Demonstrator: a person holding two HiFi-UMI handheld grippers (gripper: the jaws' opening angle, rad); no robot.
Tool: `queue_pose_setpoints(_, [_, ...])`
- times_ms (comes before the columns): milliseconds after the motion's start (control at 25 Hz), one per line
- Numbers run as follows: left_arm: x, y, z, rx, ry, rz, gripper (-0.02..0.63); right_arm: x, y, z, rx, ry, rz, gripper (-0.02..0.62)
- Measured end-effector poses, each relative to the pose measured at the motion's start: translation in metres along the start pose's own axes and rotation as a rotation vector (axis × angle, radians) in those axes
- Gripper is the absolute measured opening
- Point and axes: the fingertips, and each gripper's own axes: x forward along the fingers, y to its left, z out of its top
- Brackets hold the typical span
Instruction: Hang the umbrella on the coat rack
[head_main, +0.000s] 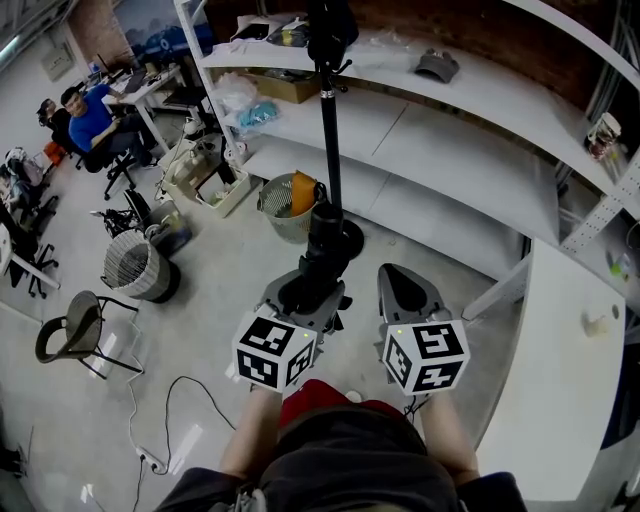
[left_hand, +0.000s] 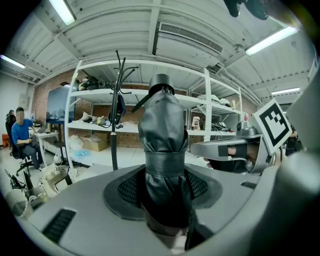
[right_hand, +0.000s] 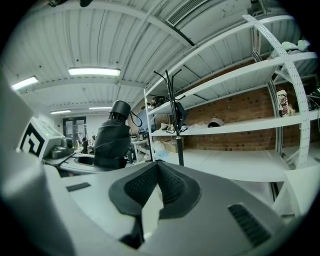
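1. White shelving (head_main: 450, 140): runs left to right across the far side; brick wall behind it.
2. Coat rack (head_main: 329, 150): black pole standing on the floor just in front of the shelving, centre; a dark item hangs near its top hooks.
3. Umbrella (head_main: 322, 240): black, folded, strap wrapped round the canopy; held in the left gripper with its capped end pointing far, toward the rack; not on the rack; the right gripper view shows it nearer than the pole and apart from it.
4. Left gripper (left_hand: 162, 190): jaws spread wide and clamped on the umbrella's bunched fabric just below the strap; one pad on each side.
5. Right gripper (right_hand: 155, 172): just right of the left one; jaws closed pad to pad; nothing between them.
6. Wire bin (head_main: 272, 200): on the floor left of the rack's base; orange item inside.
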Motion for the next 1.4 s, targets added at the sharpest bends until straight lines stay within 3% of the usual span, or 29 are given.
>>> queue_pose_setpoints(760, [0.033,0.013,0.018,0.009,-0.011,0.014,0.201,0.014,-0.040,0.006,0.020,-0.001,-0.041,0.018])
queue_pose_setpoints(1400, [0.092,0.072,0.041,0.018,-0.018,-0.007,0.201,0.086,-0.067,0.018,0.030,0.009,-0.067,0.018])
